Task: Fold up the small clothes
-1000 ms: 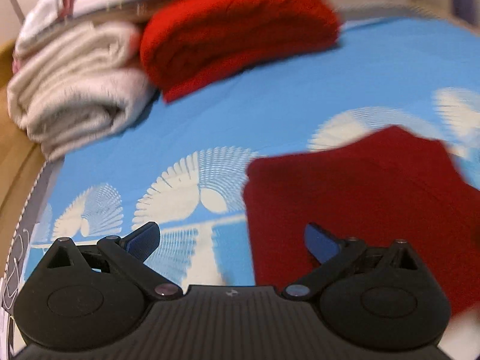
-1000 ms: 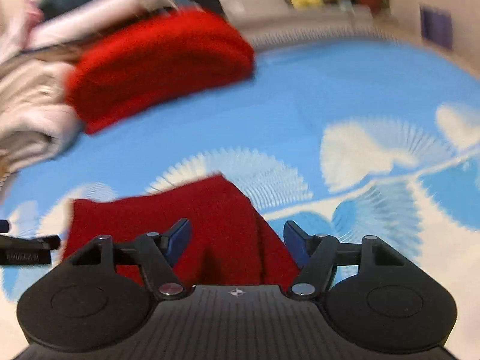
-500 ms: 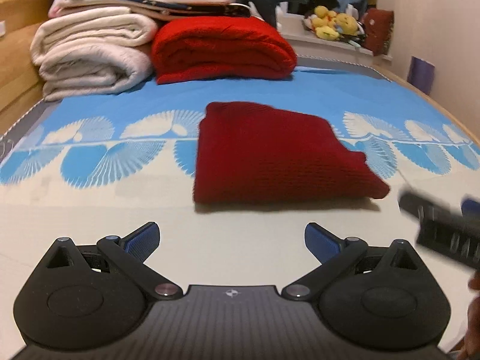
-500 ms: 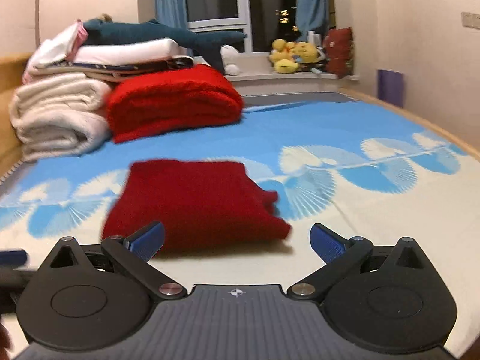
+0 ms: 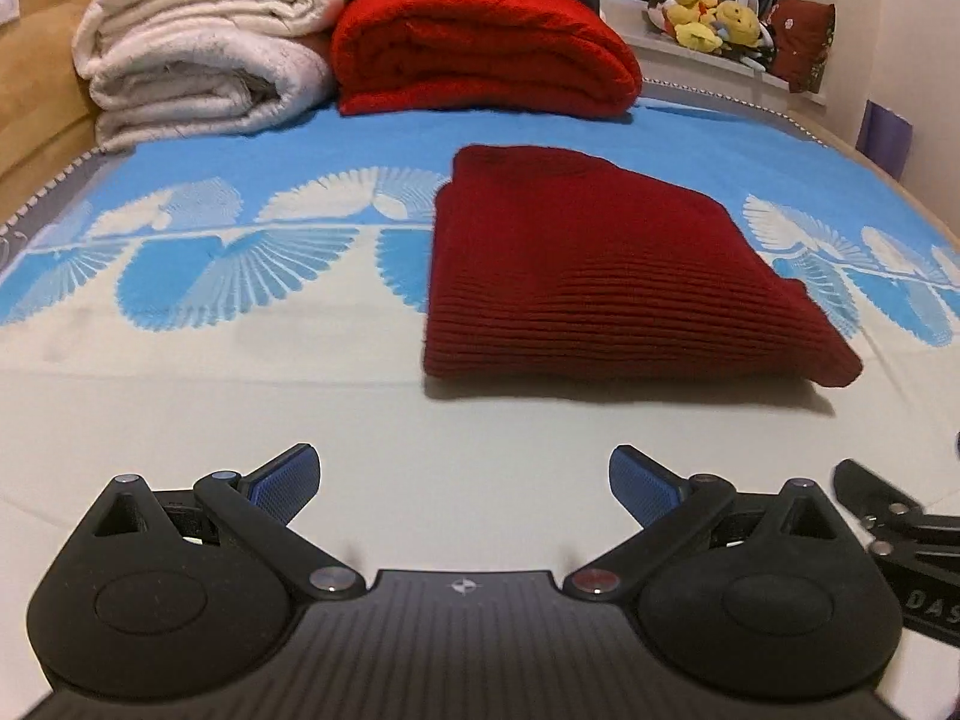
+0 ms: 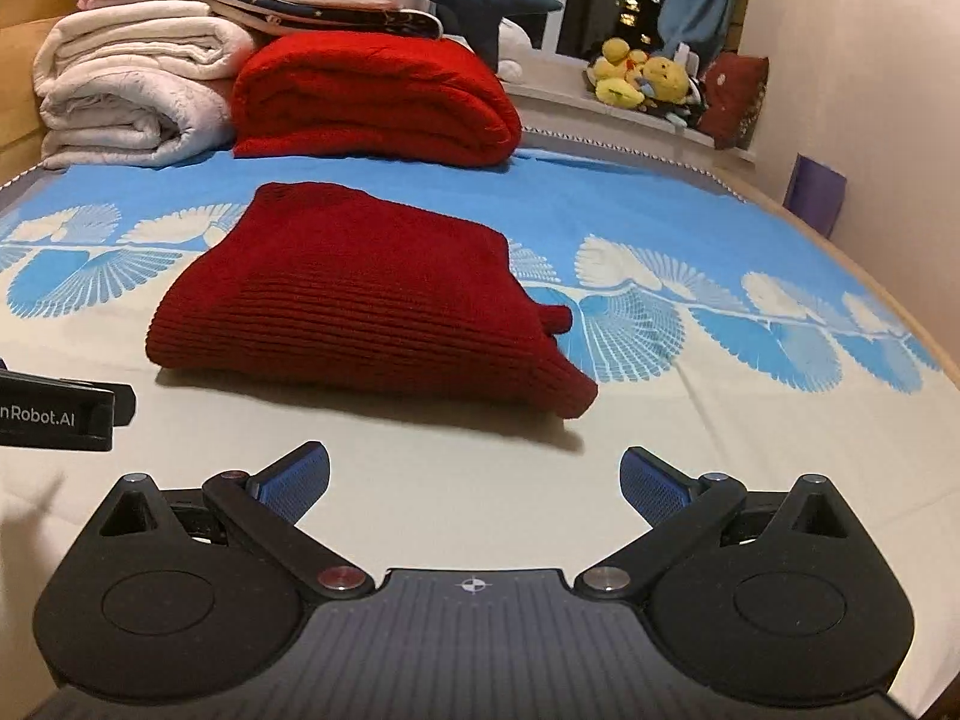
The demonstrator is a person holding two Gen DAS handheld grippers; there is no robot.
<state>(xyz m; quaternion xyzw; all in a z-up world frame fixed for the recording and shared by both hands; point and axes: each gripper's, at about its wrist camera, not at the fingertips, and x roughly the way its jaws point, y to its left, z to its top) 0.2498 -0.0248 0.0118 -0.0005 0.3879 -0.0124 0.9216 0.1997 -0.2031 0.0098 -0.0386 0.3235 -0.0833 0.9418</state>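
A dark red knitted garment (image 5: 600, 264) lies folded flat on the bed, a small corner sticking out at its right edge (image 6: 555, 318). My left gripper (image 5: 462, 480) hovers open over bare sheet in front of it, nothing between its blue pads. My right gripper (image 6: 474, 480) is open too, also short of the garment and empty. Each gripper's black body shows at the edge of the other's view.
The bed sheet (image 5: 240, 396) is cream with blue fan prints. At the far end lie a rolled bright red blanket (image 6: 372, 102), folded white blankets (image 6: 126, 96) and more bedding on top. Plush toys (image 6: 642, 81) sit on the windowsill. A wall runs along the right.
Both grippers have drawn back from the red garment, which now lies folded and untouched in front of them. The right jaws stand wider than a second ago.
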